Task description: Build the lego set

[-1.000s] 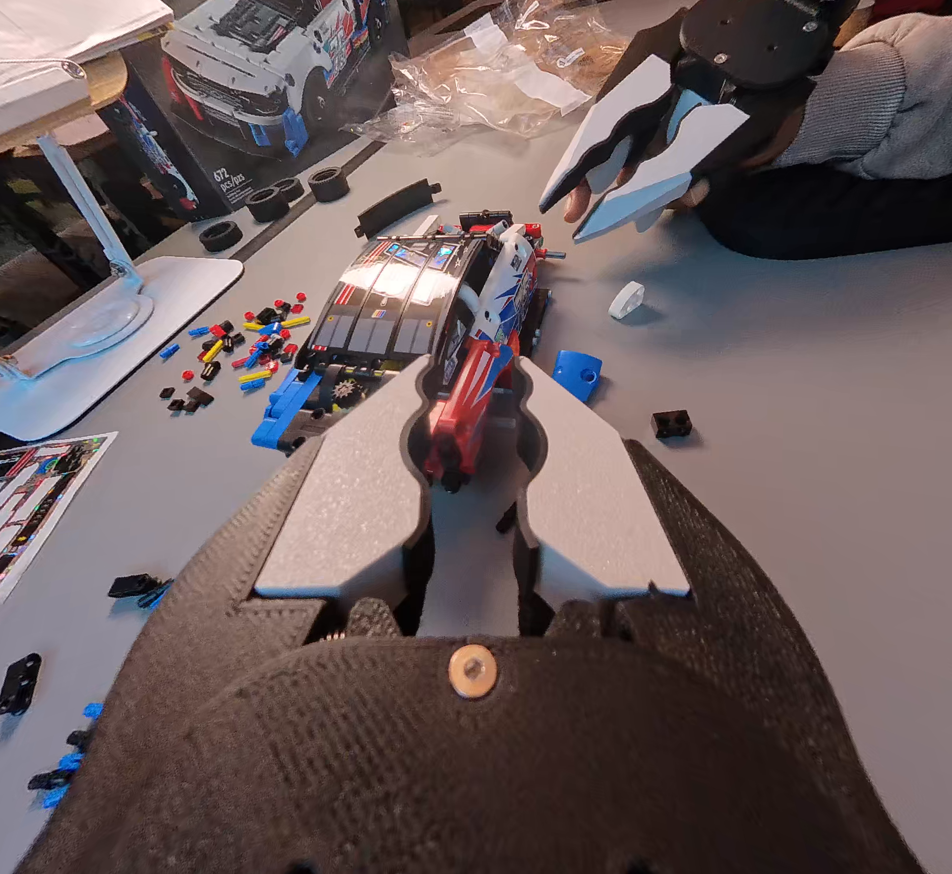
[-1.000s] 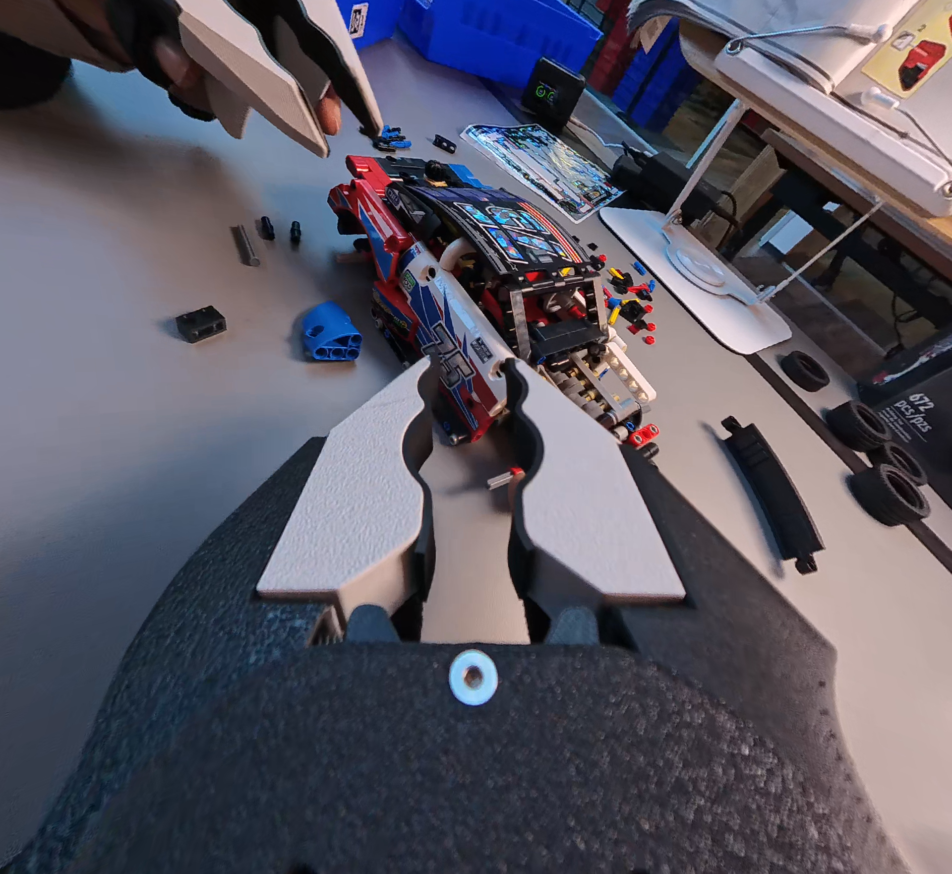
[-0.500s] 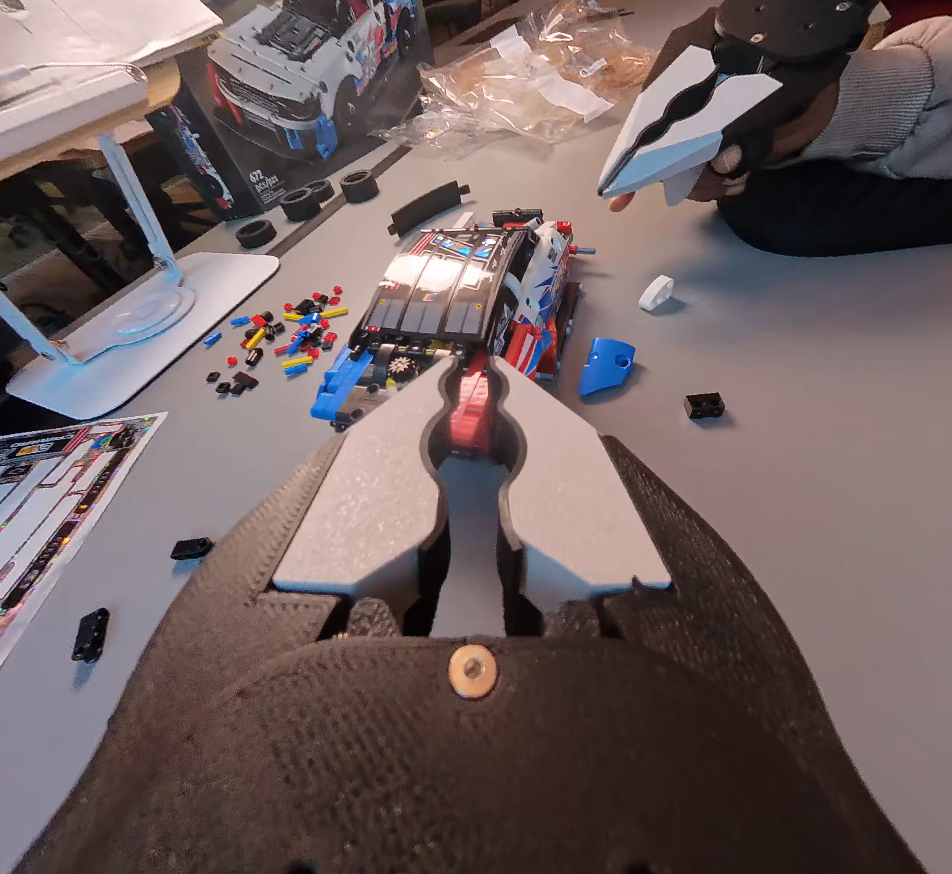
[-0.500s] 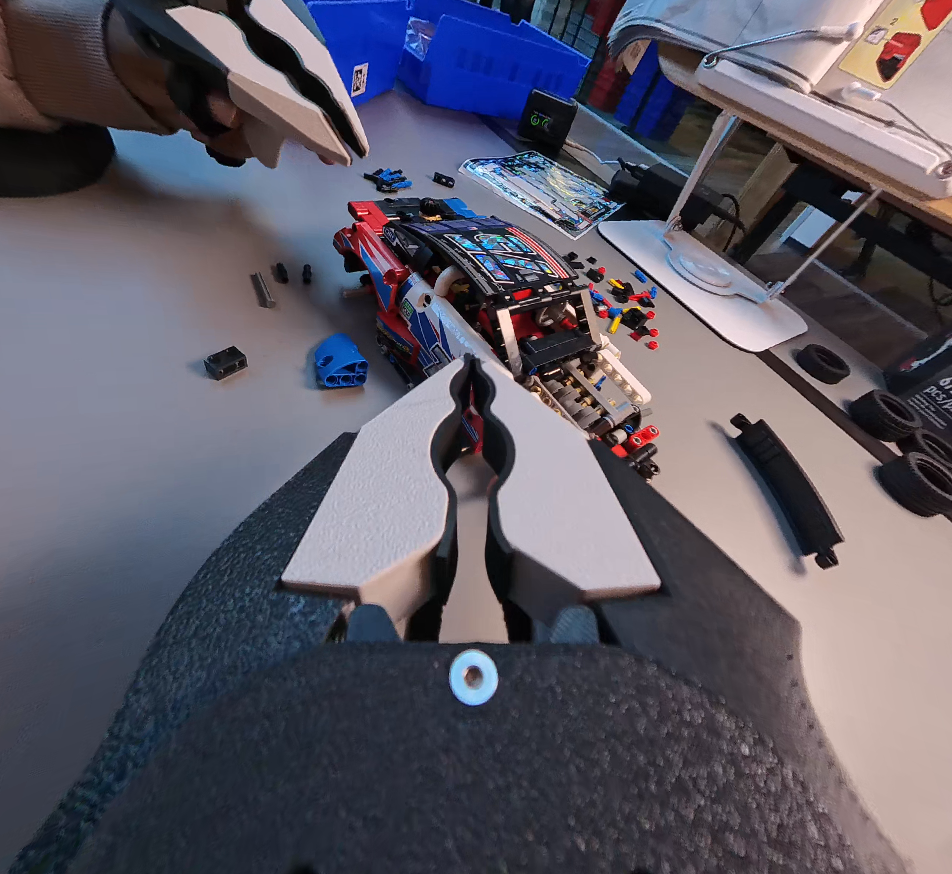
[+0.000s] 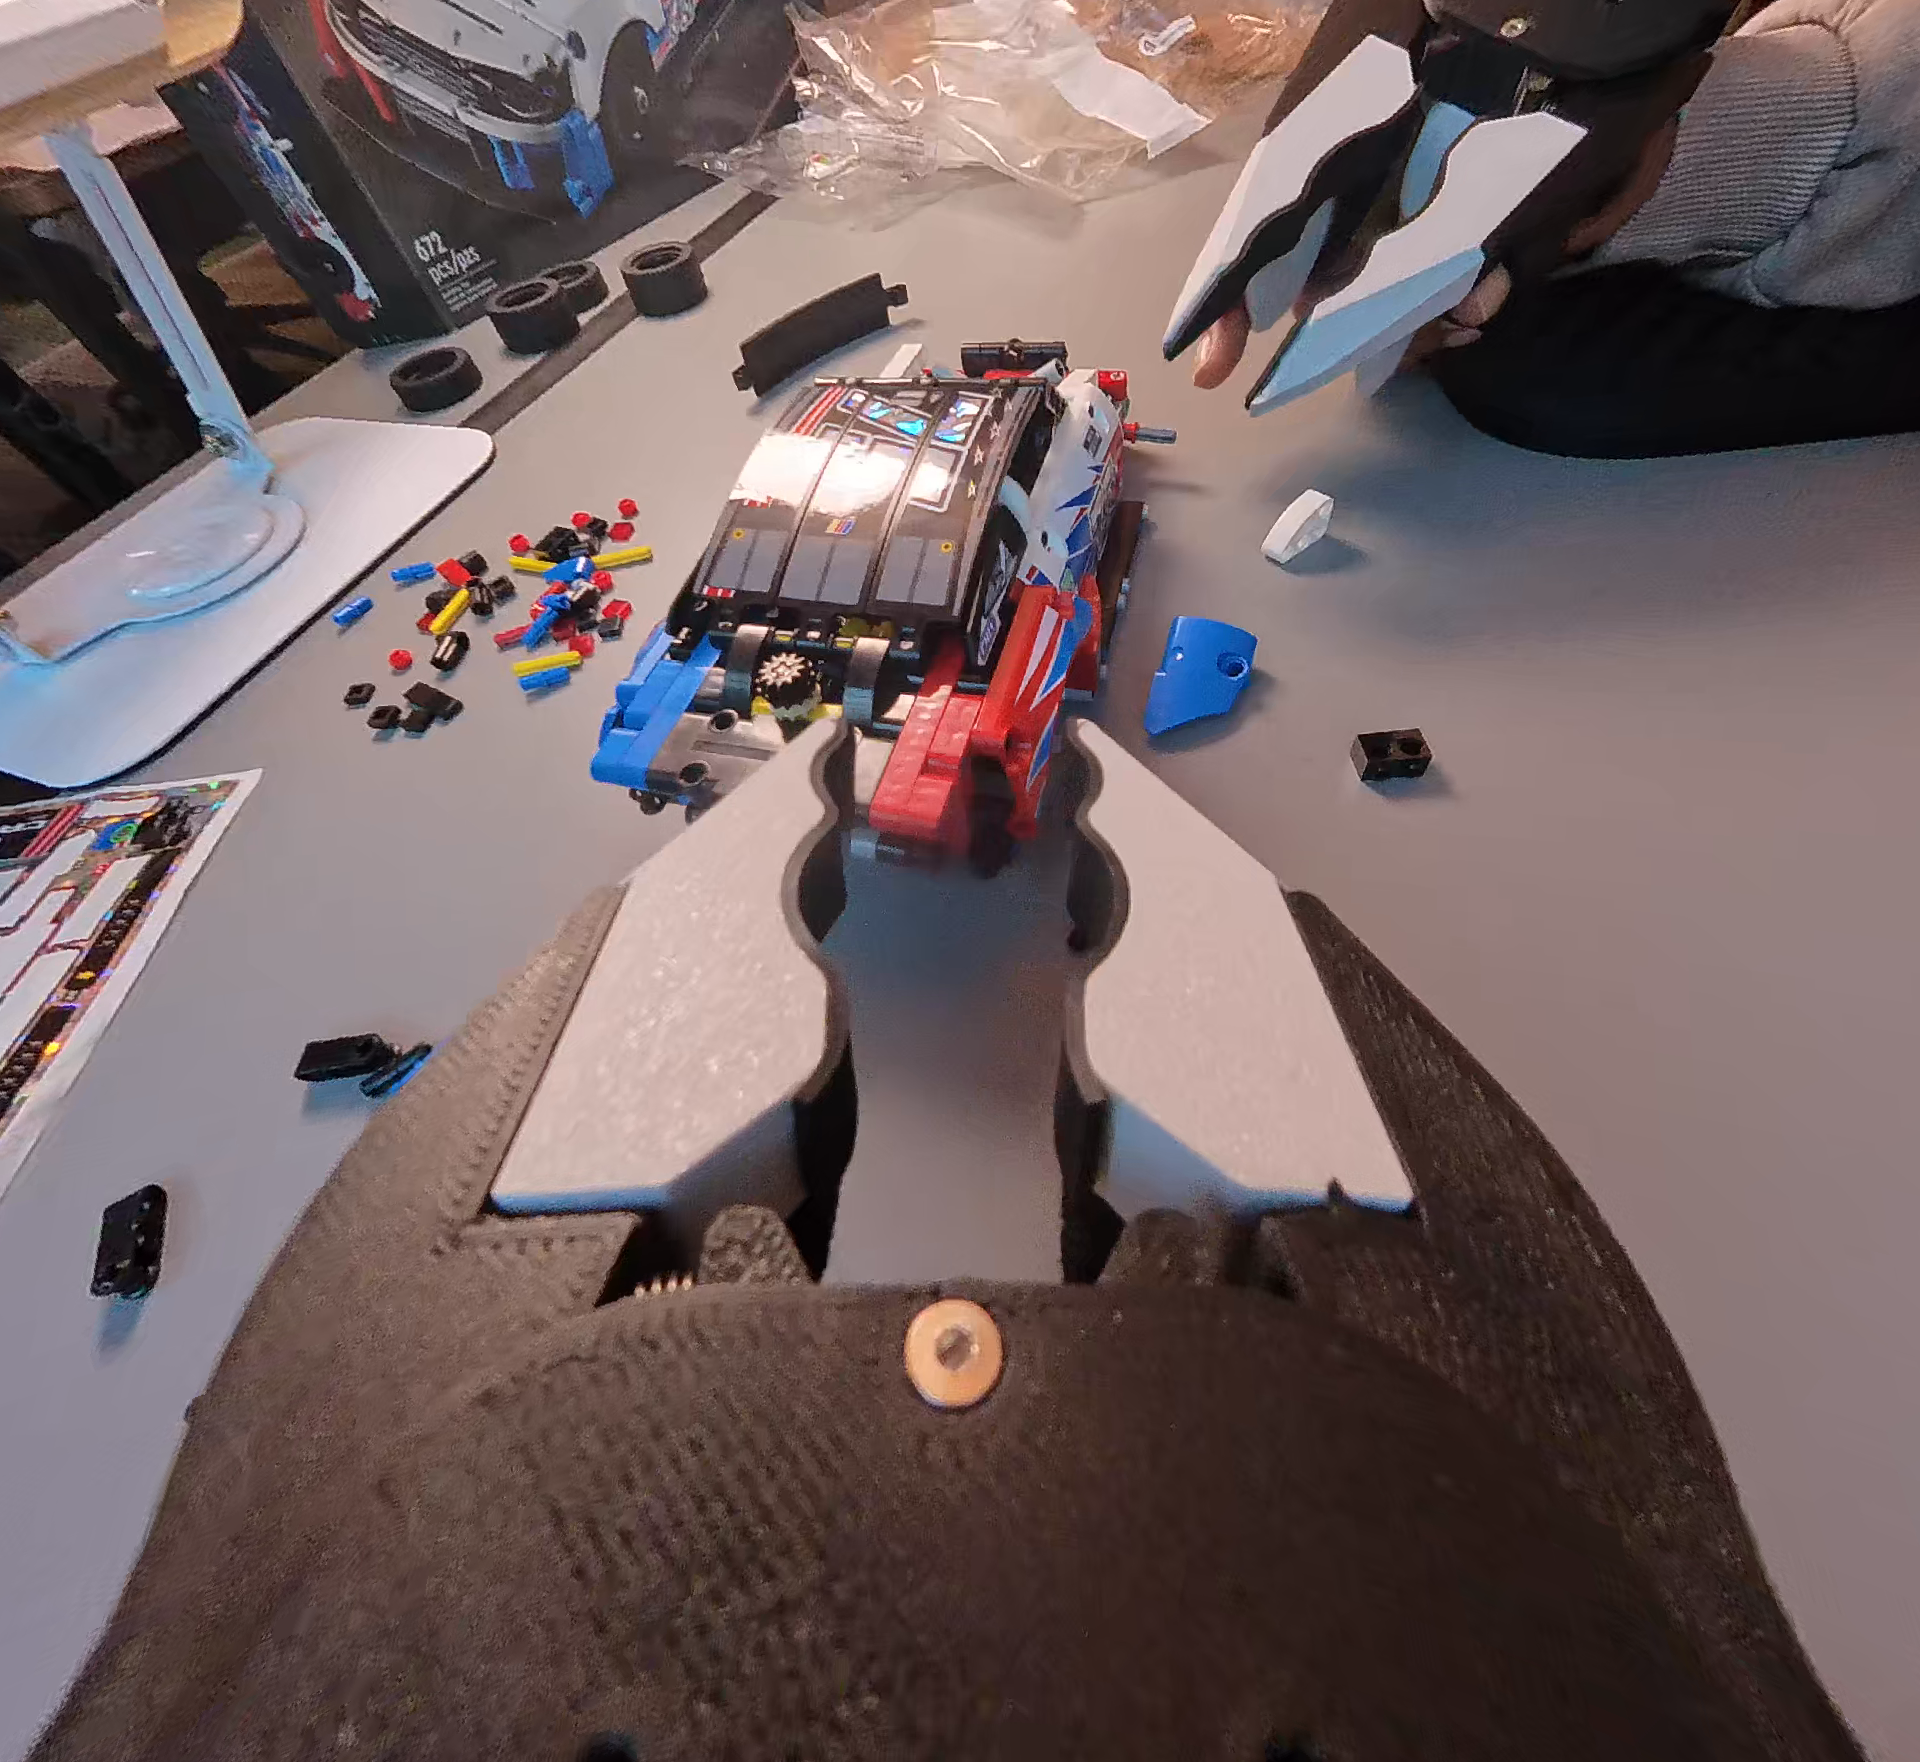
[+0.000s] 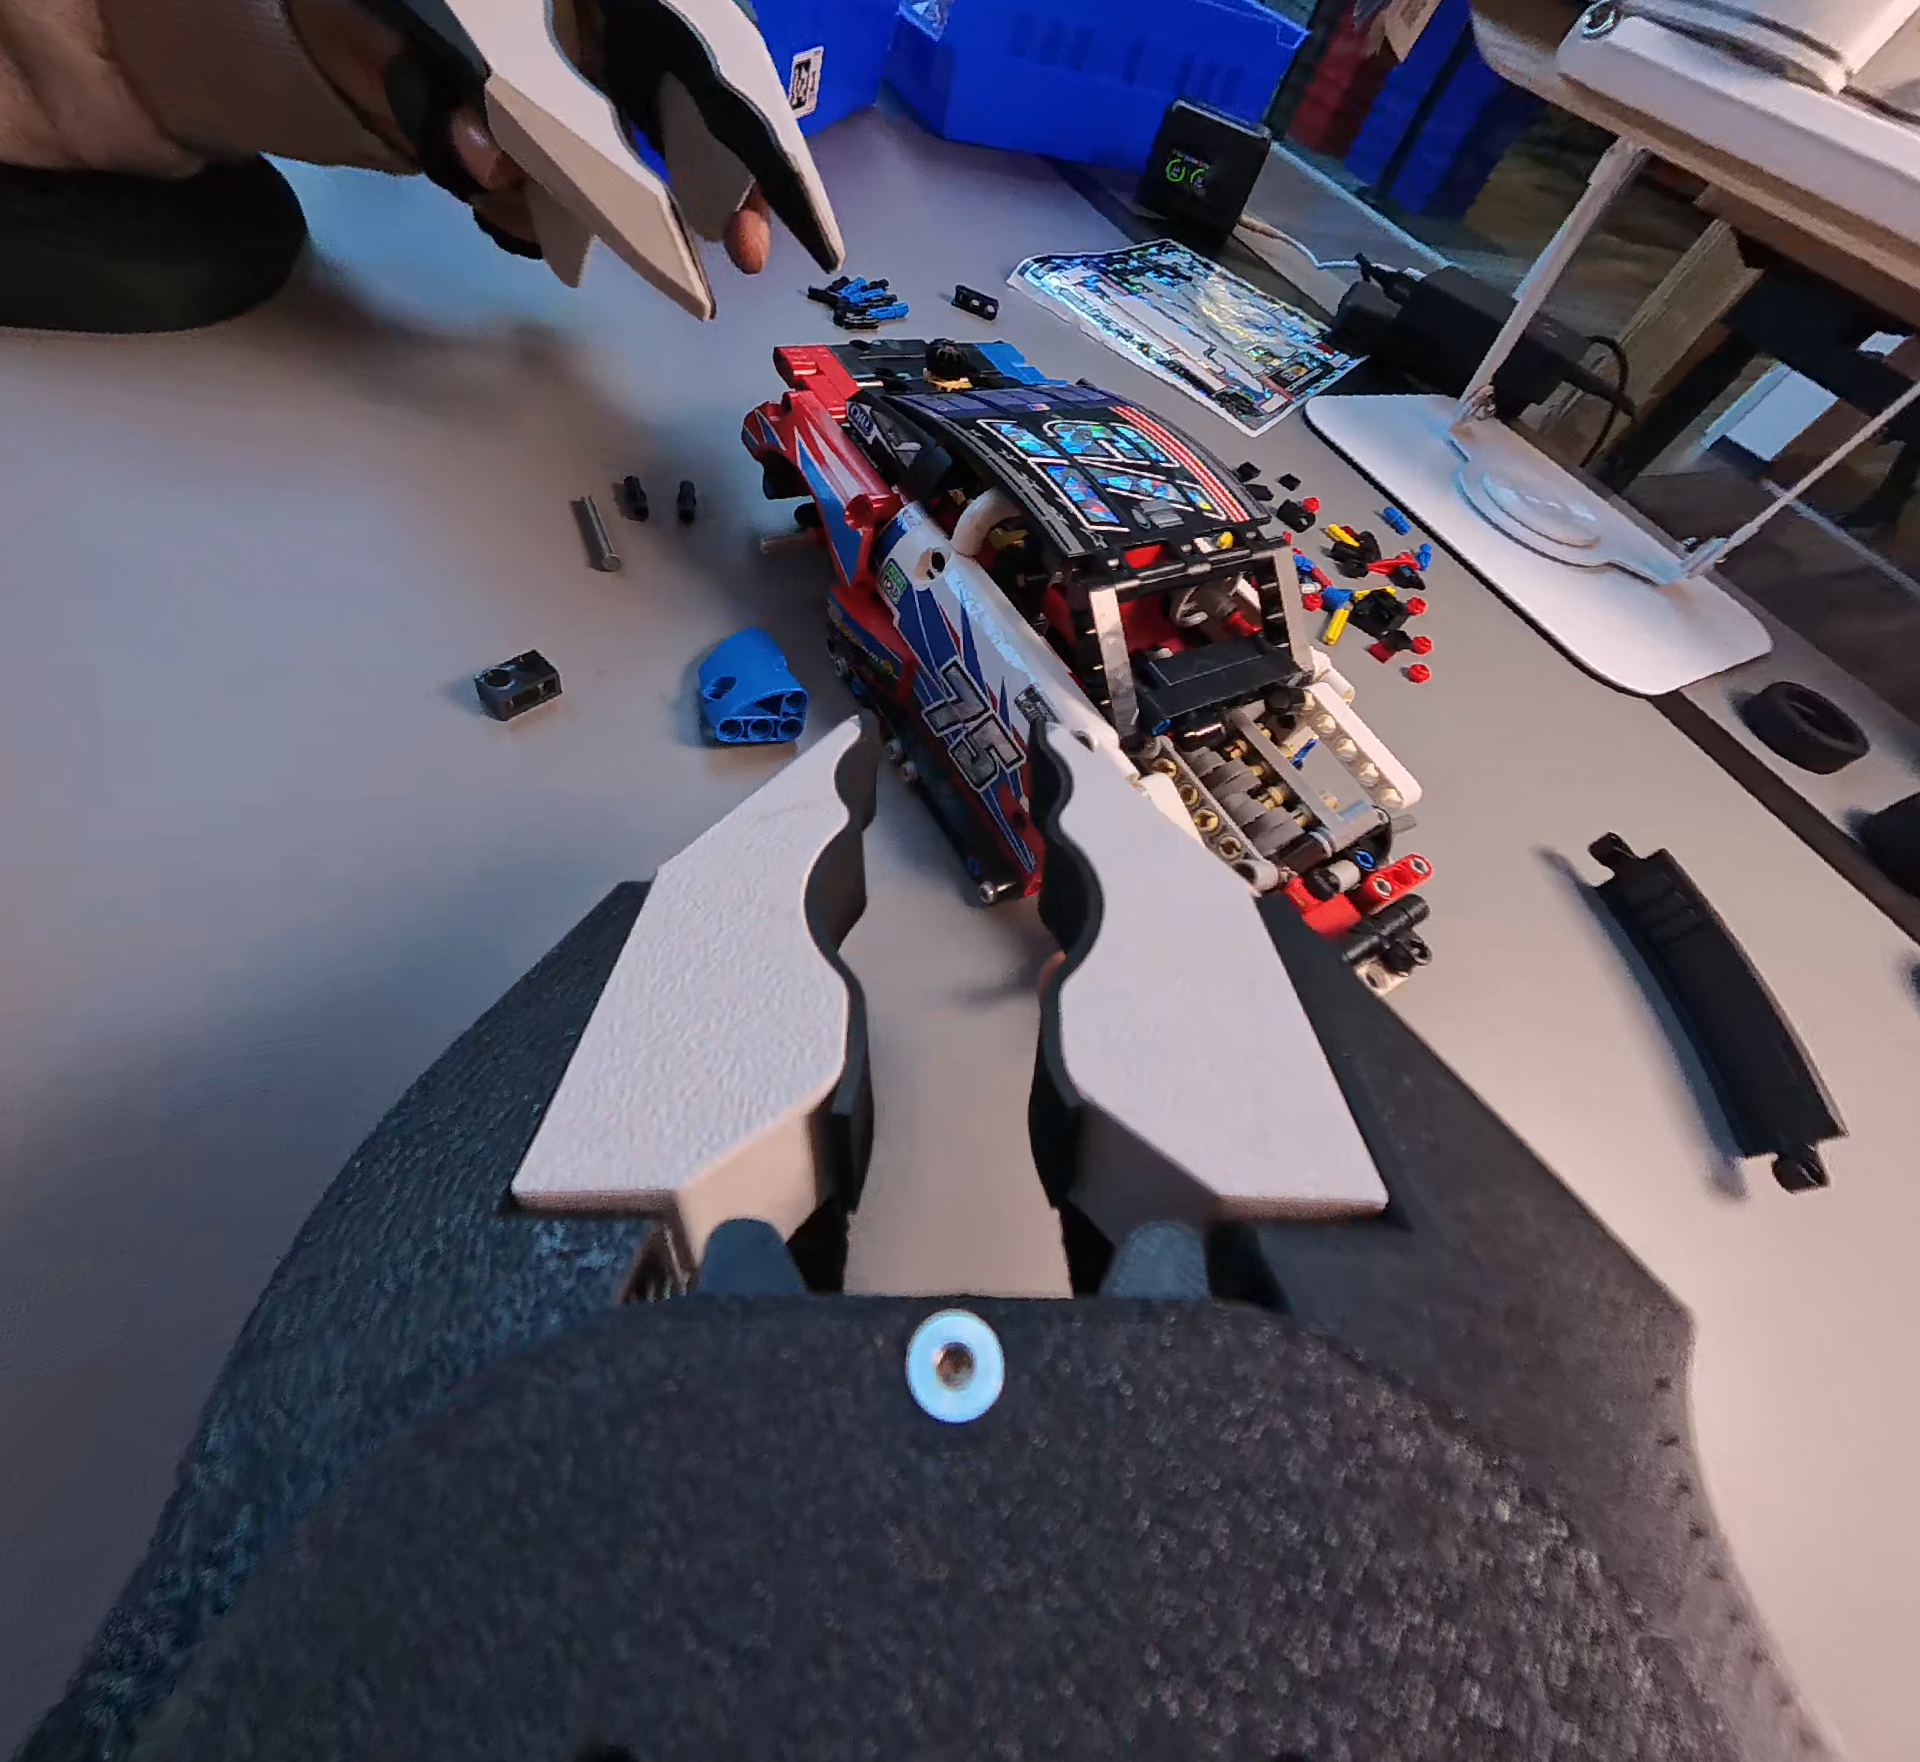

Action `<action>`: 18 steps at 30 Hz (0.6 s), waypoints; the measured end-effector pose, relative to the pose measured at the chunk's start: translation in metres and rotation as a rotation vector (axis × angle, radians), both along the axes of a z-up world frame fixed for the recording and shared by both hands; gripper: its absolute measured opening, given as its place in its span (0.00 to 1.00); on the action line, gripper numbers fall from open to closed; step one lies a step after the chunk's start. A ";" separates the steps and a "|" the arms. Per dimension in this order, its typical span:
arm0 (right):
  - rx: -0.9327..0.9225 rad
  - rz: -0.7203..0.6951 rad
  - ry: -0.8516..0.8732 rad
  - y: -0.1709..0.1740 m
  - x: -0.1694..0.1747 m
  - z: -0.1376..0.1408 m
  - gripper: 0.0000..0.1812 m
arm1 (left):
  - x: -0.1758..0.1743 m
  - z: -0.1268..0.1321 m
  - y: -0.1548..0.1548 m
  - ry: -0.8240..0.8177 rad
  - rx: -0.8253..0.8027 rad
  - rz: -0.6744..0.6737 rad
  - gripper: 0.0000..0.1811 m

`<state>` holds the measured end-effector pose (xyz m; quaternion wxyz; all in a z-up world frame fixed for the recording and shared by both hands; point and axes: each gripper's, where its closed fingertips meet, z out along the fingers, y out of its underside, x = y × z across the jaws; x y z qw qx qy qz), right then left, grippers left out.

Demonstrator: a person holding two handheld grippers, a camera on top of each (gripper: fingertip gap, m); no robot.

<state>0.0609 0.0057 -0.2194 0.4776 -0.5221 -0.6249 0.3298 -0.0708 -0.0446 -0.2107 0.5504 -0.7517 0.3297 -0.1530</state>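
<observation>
The partly built lego car [image 5: 904,559] with a black stickered roof and red, white and blue sides lies on the grey table [image 5: 1558,881]. My left gripper [image 5: 956,746] is open, its tips either side of the car's red end, holding nothing. It also shows at the top left of the right wrist view [image 6: 764,278]. My right gripper [image 6: 956,736] is open and empty, its tips flanking the car's [image 6: 1039,569] red and white side panel at the other end. It shows open in the left wrist view [image 5: 1236,372]. I cannot tell if either gripper touches the car.
A blue curved piece [image 5: 1195,684], a black brick [image 5: 1392,756] and a white piece [image 5: 1299,528] lie right of the car. Small pins [image 5: 520,600], tyres [image 5: 535,315], a black curved panel [image 5: 821,341], a sticker sheet [image 5: 83,891], a stand base [image 5: 239,549], the box [image 5: 499,50], plastic bags [image 5: 1018,50] and blue bins [image 6: 1070,50] surround it. My hands' fingertips stand some 15 cm from each other. Between my right fingertips and the white piece [image 5: 1299,528] there is roughly 5 cm.
Both grippers were open a second ago, closed to a narrow gap half a second ago, and now stand open again near the car's two ends.
</observation>
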 end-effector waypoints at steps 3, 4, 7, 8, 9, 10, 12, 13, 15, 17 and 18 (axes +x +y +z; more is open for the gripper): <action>0.009 0.015 -0.006 -0.003 0.000 0.000 0.15 | -0.001 -0.008 -0.008 0.015 -0.064 -0.045 0.25; 0.007 0.018 -0.009 -0.004 0.000 -0.001 0.16 | 0.000 -0.013 -0.012 0.021 -0.095 -0.070 0.25; -0.003 0.033 -0.023 -0.005 -0.001 -0.003 0.16 | 0.007 -0.034 -0.032 0.058 -0.226 -0.177 0.21; -0.003 0.038 -0.028 -0.006 -0.001 -0.004 0.16 | 0.009 -0.042 -0.038 0.081 -0.261 -0.205 0.20; -0.002 0.041 -0.033 -0.006 -0.001 -0.006 0.16 | 0.010 -0.048 -0.041 0.105 -0.277 -0.217 0.18; 0.000 0.043 -0.037 -0.006 -0.001 -0.006 0.16 | 0.010 -0.052 -0.042 0.127 -0.281 -0.217 0.16; 0.004 0.045 -0.043 -0.006 -0.001 -0.008 0.16 | 0.013 -0.058 -0.042 0.159 -0.295 -0.221 0.15; 0.006 0.046 -0.045 -0.006 -0.001 -0.008 0.16 | 0.014 -0.060 -0.043 0.165 -0.299 -0.226 0.14; 0.011 0.045 -0.051 -0.006 -0.001 -0.009 0.16 | 0.014 -0.062 -0.040 0.182 -0.289 -0.214 0.09; 0.020 0.049 -0.060 -0.006 -0.001 -0.012 0.16 | 0.015 -0.063 -0.038 0.197 -0.274 -0.209 0.06; 0.023 0.053 -0.068 -0.006 -0.001 -0.013 0.15 | 0.015 -0.063 -0.037 0.205 -0.267 -0.204 0.05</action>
